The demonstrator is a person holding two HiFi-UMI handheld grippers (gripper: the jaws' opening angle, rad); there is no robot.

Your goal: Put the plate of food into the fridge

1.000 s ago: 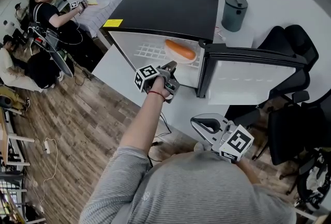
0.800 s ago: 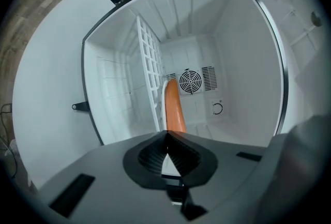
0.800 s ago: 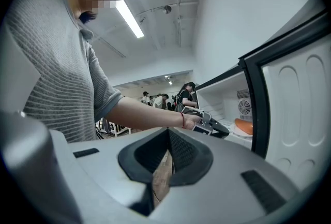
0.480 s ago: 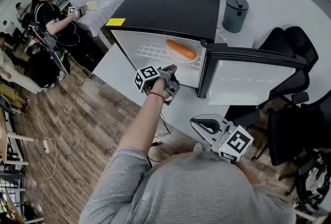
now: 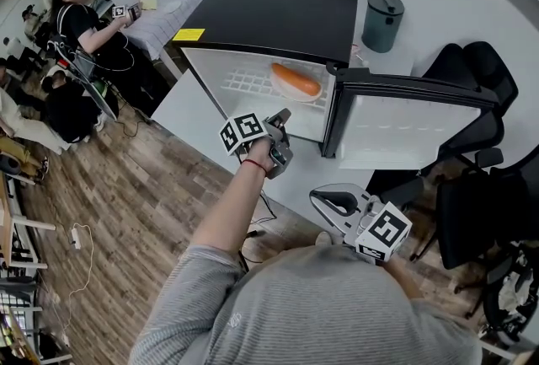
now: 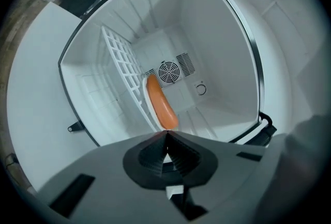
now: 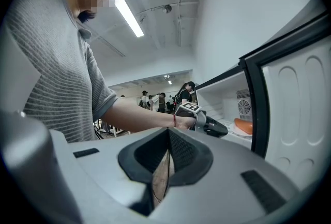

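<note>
So the fridge [image 5: 278, 13] is sitting wide open, its door [image 5: 413, 131] swung out to the right. The plate [image 5: 316, 98] with the orange food [image 5: 295, 80] on it is already inside, resting on the wire shelf [image 5: 244, 83]. Looks to me like the putting-in part is done and this is the backing-off stage. The left claw [image 5: 284, 113] is pinched together on nothing, just outside the opening, with the plate ahead of its tip and not touching. The right claw [image 7: 168, 131] is closed and empty too, down near the body, well apart from the plate. Next move, I'd guess: pull the left claw clear and push that door shut.
</note>
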